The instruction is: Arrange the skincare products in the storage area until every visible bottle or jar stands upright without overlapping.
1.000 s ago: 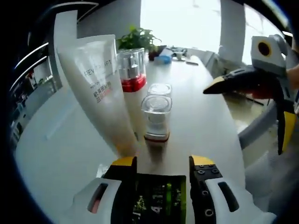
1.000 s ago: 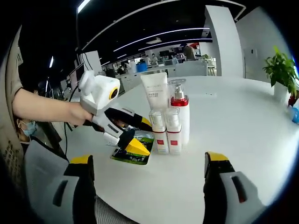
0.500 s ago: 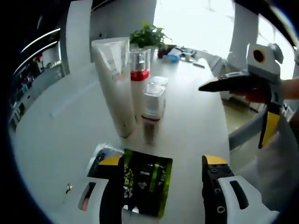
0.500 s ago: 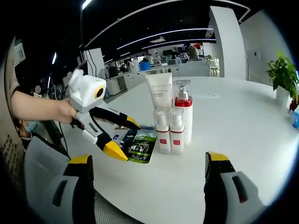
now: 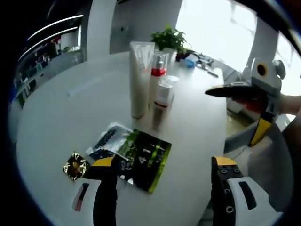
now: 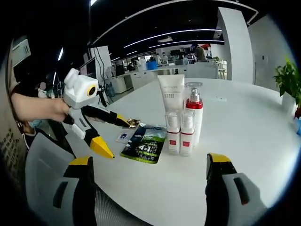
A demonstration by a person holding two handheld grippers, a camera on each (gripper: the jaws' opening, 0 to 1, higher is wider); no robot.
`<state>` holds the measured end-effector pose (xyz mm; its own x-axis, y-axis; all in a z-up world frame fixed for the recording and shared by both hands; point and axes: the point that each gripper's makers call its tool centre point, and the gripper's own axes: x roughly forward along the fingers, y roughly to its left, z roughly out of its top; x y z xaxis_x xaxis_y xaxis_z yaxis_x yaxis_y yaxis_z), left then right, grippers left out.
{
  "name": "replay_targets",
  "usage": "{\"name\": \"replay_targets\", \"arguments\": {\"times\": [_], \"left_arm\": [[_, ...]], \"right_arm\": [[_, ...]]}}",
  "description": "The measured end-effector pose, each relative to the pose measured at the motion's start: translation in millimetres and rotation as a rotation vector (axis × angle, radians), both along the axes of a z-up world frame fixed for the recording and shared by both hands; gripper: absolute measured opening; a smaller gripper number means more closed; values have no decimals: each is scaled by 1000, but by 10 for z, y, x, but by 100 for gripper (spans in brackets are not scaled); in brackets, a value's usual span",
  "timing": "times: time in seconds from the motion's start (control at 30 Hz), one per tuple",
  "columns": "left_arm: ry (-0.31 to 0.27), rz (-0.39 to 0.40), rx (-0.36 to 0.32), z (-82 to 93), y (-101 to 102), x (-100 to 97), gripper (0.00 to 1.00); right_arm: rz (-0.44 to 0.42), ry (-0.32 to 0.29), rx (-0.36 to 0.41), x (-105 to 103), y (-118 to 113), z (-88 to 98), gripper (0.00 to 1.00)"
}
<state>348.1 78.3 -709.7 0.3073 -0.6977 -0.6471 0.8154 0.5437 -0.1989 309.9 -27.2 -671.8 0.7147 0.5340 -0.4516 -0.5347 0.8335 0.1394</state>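
A white tube (image 5: 138, 77) (image 6: 172, 99) stands cap-down on the round white table (image 5: 61, 108), beside a clear pump bottle with a red band (image 5: 158, 70) (image 6: 194, 110). Two small clear-capped bottles with red bases (image 6: 180, 133) (image 5: 162, 96) stand upright in front of them, close together. My left gripper (image 5: 162, 181) (image 6: 109, 133) hangs open above the table's near edge, away from the bottles. My right gripper (image 6: 146, 181) (image 5: 242, 110) is open too, off the table edge, with nothing between its fingers.
A green-black sachet (image 5: 148, 157) (image 6: 146, 147) lies flat with a smaller dark sachet (image 5: 106, 141) and a gold foil piece (image 5: 75, 165) (image 6: 132, 123). A potted plant (image 5: 170, 38) (image 6: 288, 80) stands at the far side. A person's hand (image 6: 44, 108) holds the left gripper.
My left gripper has pulled back from the bottles toward the table edge, so the sachets and a gold foil piece now show. The bottles stay put.
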Motion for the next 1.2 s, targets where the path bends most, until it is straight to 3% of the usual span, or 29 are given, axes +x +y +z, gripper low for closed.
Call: {"name": "replay_targets", "arguments": {"times": [0.3,0.77,0.93,1.2], "left_arm": [[9,120,-28,73,262,-129,91],[31,221,-23,34,500,-477,96],[52,229,-1,-38,591,-616,96],[63,251,-3,-12,593,-651,97]], "right_arm": [[29,-2,1,-47,54,24,99],[56,-15,16,-123,100,93,99],[82,-19,-3,-149,140,75,99],[85,-22,-3,-163,141,74,99]]}}
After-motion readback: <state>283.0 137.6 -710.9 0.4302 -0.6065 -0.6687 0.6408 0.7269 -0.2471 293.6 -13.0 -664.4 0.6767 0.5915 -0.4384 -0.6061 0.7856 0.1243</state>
